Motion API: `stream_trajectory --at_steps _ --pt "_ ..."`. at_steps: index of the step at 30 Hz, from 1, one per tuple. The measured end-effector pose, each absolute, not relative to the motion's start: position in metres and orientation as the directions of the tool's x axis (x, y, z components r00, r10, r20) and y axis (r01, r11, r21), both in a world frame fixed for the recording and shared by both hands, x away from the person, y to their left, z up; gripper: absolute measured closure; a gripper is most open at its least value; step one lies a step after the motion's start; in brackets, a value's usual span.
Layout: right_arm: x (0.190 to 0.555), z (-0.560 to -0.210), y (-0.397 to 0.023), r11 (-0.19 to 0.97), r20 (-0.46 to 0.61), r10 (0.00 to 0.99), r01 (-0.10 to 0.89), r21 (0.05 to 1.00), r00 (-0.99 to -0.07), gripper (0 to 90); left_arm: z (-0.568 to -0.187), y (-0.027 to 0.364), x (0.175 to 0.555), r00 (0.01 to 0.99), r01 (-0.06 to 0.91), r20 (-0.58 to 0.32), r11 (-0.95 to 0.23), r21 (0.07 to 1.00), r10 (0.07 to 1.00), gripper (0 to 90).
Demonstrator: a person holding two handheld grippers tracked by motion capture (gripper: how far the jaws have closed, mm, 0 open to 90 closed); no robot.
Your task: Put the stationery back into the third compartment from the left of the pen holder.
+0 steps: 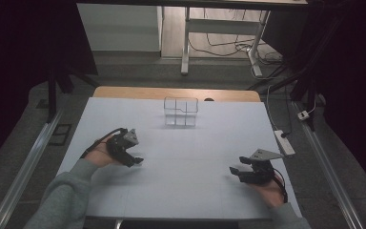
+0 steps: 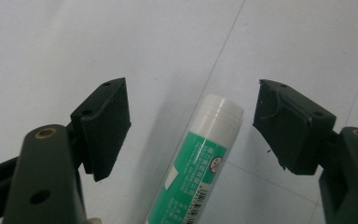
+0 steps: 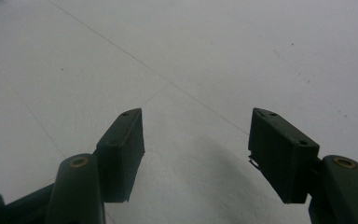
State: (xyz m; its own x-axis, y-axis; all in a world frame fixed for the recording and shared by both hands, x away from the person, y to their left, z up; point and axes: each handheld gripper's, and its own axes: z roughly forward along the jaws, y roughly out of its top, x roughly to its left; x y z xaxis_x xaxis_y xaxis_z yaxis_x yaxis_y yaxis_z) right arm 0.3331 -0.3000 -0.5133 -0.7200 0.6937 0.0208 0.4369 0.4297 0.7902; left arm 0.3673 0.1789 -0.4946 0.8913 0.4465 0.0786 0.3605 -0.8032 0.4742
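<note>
Glue stick (image 2: 200, 163) lies between our spread left gripper (image 2: 191, 126) jaws, long axis running along them; right gripper (image 3: 196, 149) gapes empty.

The left gripper (image 1: 132, 160) and right gripper (image 1: 238, 171) are black, each ending in 2 blocky fingers (image 2: 103, 126) with flat rubbery pads and small screw holes along the top edge. Brass-coloured pivot pins sit in the rounded dark arms behind them. The right gripper carries a grey 3-cornered plate, and thin black cables trail from both. The person wears grey sleeves (image 1: 64, 195).
</note>
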Motion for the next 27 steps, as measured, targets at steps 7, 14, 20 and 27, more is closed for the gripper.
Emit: stream_trajectory --at_steps 7,14,20,27 --pt "0.333 -0.514 -0.299 0.436 0.016 0.694 0.439 0.786 -0.719 34.8 -0.500 0.176 0.373 0.899 0.362 0.066 -0.818 0.447 0.433 27.3" --pt "0.333 -0.514 -0.299 0.446 0.012 0.689 0.438 0.781 -0.724 34.7 -0.502 0.177 0.375 0.910 0.350 0.055 -0.834 0.426 0.410 29.7" --pt "0.334 -0.515 -0.299 0.448 0.016 0.685 0.439 0.779 -0.728 34.8 -0.505 0.174 0.373 0.925 0.328 0.045 -0.853 0.405 0.376 32.7" --pt "0.334 -0.515 -0.298 0.448 0.016 0.685 0.439 0.779 -0.728 34.8 -0.511 0.168 0.372 0.941 0.286 0.067 -0.886 0.366 0.331 45.8"
